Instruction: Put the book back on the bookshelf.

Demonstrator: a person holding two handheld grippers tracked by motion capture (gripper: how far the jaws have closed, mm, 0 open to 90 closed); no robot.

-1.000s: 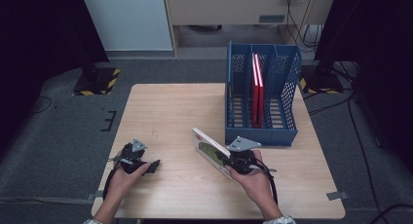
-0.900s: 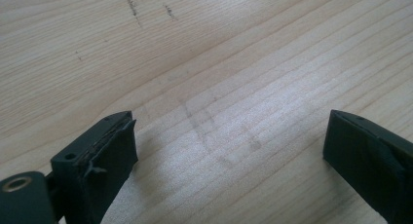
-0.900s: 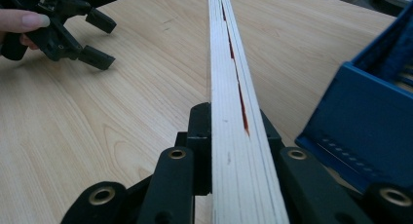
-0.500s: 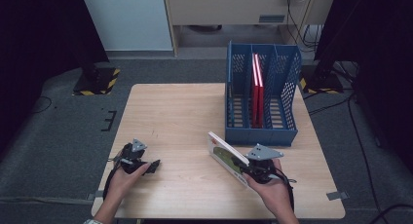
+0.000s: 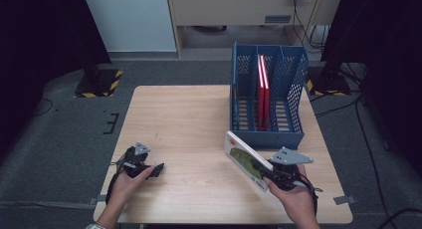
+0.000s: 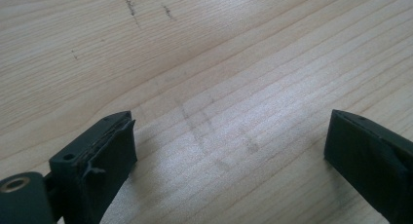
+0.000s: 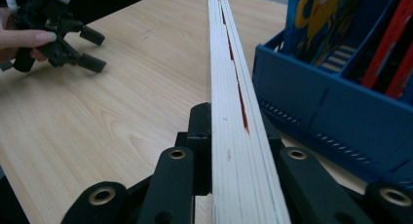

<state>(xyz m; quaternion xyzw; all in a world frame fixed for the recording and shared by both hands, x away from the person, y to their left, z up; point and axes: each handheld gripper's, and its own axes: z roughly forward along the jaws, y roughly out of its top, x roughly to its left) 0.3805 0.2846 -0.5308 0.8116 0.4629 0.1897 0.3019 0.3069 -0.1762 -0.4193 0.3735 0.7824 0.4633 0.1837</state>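
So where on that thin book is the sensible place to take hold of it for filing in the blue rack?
By the end edge farthest from the rack, coming from the person's side, as the right gripper does: its fingers pinch both flat faces of the book. It is thin and flat, so this probably leaves the front end free to enter a slot.

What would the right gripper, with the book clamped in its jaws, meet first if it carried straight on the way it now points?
Probably the bare tabletop. In the high view the right gripper and its book aim up-left, passing left of the blue file rack. Depth is uncertain, so the rack's near corner might be grazed.
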